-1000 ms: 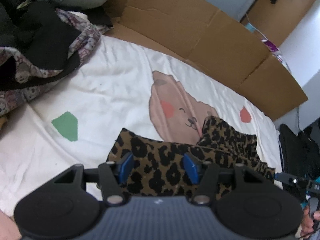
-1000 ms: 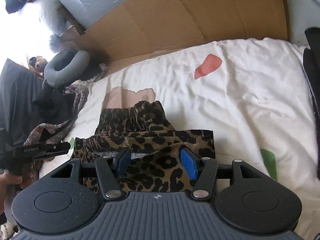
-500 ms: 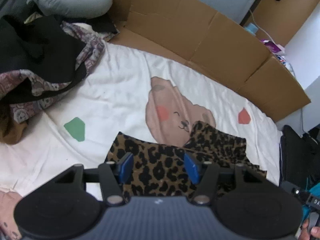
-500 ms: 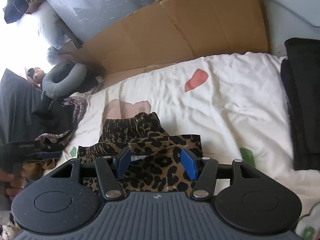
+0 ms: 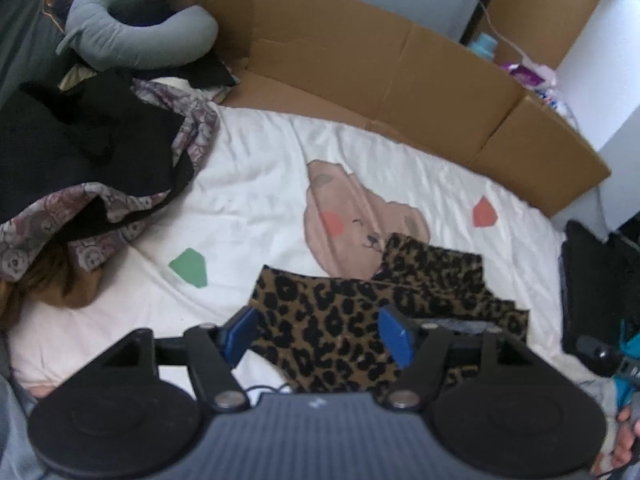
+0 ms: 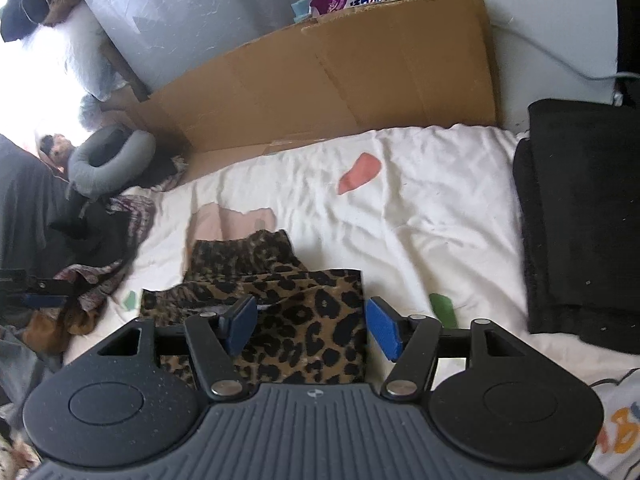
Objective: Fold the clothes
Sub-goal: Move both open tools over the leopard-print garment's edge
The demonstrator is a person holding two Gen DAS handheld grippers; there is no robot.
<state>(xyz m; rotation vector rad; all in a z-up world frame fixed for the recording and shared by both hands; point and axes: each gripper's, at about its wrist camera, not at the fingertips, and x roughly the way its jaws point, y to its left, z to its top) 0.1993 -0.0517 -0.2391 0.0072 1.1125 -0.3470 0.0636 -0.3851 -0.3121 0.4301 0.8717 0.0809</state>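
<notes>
A leopard-print garment [image 5: 340, 320] lies partly folded on a white bedsheet [image 5: 248, 200] with a bear print. It also shows in the right wrist view [image 6: 304, 320]. My left gripper [image 5: 318, 338] is open and empty, held above the garment's near left part. My right gripper [image 6: 308, 326] is open and empty, held above the garment's near right corner. Neither gripper touches the cloth.
A pile of dark and floral clothes [image 5: 80, 168] and a grey neck pillow [image 5: 136, 36] lie at the left. A cardboard wall [image 5: 380, 68] lines the far edge. A folded black garment [image 6: 580, 220] lies at the right of the sheet.
Both grippers have risen and pulled back from the garment, so more of the bed shows. Both stay open. The garment has not moved.
</notes>
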